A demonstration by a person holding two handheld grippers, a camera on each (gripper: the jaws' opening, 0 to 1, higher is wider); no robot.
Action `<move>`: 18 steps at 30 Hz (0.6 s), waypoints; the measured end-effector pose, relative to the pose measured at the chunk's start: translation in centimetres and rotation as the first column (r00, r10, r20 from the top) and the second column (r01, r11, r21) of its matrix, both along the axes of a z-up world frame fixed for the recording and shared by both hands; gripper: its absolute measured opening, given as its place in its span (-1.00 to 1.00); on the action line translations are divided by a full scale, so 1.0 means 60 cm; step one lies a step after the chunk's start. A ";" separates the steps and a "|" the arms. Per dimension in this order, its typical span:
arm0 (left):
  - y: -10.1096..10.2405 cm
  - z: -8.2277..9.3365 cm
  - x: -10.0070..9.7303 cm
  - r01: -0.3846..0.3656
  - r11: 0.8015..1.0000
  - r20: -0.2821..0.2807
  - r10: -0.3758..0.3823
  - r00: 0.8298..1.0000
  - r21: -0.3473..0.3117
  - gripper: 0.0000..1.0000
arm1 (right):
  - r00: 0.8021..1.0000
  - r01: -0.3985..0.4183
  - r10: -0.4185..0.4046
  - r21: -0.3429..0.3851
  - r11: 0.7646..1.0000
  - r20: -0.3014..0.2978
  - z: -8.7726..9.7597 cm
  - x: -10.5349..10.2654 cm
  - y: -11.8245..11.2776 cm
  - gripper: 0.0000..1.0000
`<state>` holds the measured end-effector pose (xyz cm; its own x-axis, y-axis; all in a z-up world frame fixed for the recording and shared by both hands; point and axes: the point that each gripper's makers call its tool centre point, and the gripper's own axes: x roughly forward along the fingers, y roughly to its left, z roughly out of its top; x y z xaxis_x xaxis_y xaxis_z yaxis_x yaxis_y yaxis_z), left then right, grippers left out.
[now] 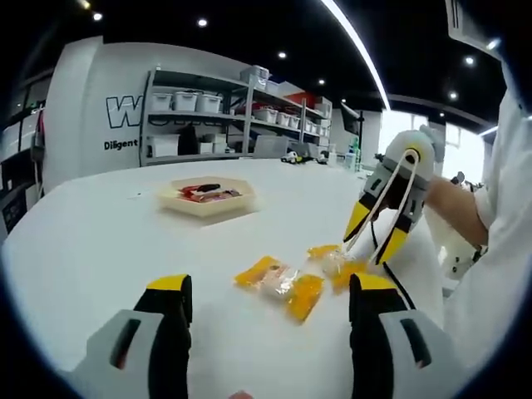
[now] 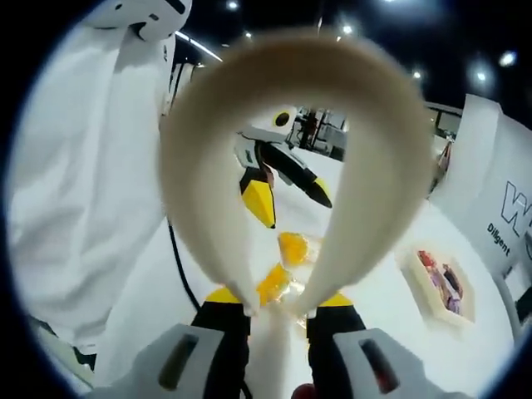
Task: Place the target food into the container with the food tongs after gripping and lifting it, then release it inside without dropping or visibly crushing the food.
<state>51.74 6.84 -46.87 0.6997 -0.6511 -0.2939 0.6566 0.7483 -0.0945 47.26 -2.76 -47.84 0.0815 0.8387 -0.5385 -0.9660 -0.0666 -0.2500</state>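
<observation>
Four small food packets (image 1: 287,287) lie in a loose cluster on the white, smooth surface (image 1: 100,241); each is a clear crinkled wrapper with an orange-yellow piece inside. In the right gripper view the same packets (image 2: 287,266) show as glossy orange lumps just beyond the tong tips.

One container (image 1: 206,198) sits farther back on the surface, well apart from the packets: a shallow, pale tray with angled sides, holding red and dark wrapped items. In the right gripper view it (image 2: 416,291) lies off to the right.

One pair of food tongs (image 2: 283,166), a single cream band bent into a wide loop, is clamped between the jaws of the right gripper (image 2: 278,320); its two tips converge on one orange packet. In the left gripper view the right gripper (image 1: 378,233), with yellow-tipped jaws, holds the tongs (image 1: 391,195) over the right side of the cluster.

The left gripper (image 1: 270,303) hovers near the packets, its black-and-yellow jaws spread wide apart around nothing.

A person's white sleeve (image 2: 75,183) is visible beside the tongs.
</observation>
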 end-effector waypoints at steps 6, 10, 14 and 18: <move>0.001 0.000 0.000 -0.002 1.000 0.000 0.002 1.000 0.001 0.51 | 1.000 -0.021 0.021 -0.002 1.000 0.008 -0.004 -0.012 0.018 -0.60; 0.002 -0.001 0.000 -0.004 1.000 -0.002 0.004 1.000 0.004 0.51 | 0.999 -0.039 0.039 -0.006 0.999 0.020 -0.005 -0.017 0.027 -0.59; 0.003 0.000 0.000 -0.005 1.000 0.000 0.005 1.000 0.004 0.51 | 0.999 -0.035 0.035 0.008 0.999 0.031 0.004 -0.009 0.027 -0.60; 0.003 0.001 0.000 -0.004 1.000 0.001 0.004 1.000 0.004 0.51 | 0.999 -0.007 0.006 0.008 1.000 0.034 0.005 0.012 0.015 -0.60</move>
<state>51.71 7.02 -46.80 0.7028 -0.6471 -0.2956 0.6537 0.7513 -0.0906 47.96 -1.83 -47.52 0.0942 0.8437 -0.5285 -0.9564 -0.0707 -0.2833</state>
